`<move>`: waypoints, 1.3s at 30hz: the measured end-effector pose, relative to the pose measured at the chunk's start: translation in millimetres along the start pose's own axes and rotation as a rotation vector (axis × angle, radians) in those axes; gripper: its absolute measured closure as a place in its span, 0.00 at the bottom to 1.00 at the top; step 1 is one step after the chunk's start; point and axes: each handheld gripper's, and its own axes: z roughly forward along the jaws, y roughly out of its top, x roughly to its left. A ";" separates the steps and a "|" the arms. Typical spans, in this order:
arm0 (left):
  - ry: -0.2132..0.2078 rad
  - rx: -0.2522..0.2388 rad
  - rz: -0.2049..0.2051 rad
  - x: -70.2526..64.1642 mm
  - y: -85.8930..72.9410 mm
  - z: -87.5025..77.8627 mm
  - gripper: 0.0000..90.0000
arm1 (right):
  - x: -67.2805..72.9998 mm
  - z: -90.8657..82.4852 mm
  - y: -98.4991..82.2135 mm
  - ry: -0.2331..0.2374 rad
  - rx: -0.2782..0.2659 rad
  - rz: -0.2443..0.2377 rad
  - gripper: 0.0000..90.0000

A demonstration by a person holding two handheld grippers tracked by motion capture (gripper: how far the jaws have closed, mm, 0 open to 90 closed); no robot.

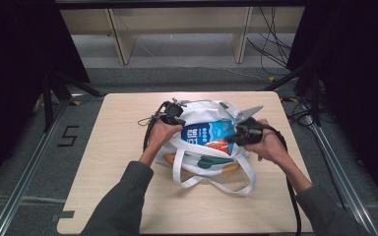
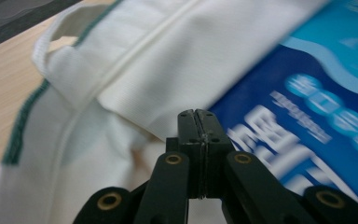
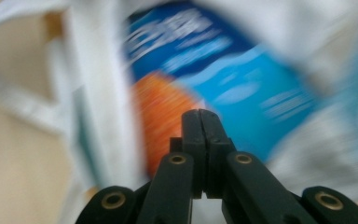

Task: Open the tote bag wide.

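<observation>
The white cloth bag (image 1: 204,147) looks limp and light; the blue packet (image 1: 211,132) in its mouth crinkly and slippery. Take the rim. Left tongs (image 2: 198,114) and right tongs (image 3: 200,114) are closed, empty.

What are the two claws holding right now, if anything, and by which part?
Nothing. Both the left claw and the right claw have their jaws shut together empty, beside the white tote bag and its blue packet.

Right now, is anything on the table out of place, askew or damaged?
Nothing looks damaged or spilled. The white tote bag lies slumped on the table, its straps sprawled toward the person, and the blue package sticks halfway out of its mouth. Both the left gripper and the right gripper are shut, holding nothing.
</observation>
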 end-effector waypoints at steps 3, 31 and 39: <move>-0.037 0.033 0.043 -6.1 -16.4 -9.0 0.98 | -35.7 9.9 22.3 -0.117 -0.015 0.030 1.00; -0.037 -0.009 -0.086 2.1 7.1 8.3 0.99 | -5.9 29.5 10.0 -0.045 0.087 -0.041 1.00; 0.073 0.082 -0.107 9.5 5.9 36.0 0.99 | 32.8 19.2 -51.0 -0.041 0.134 -0.074 1.00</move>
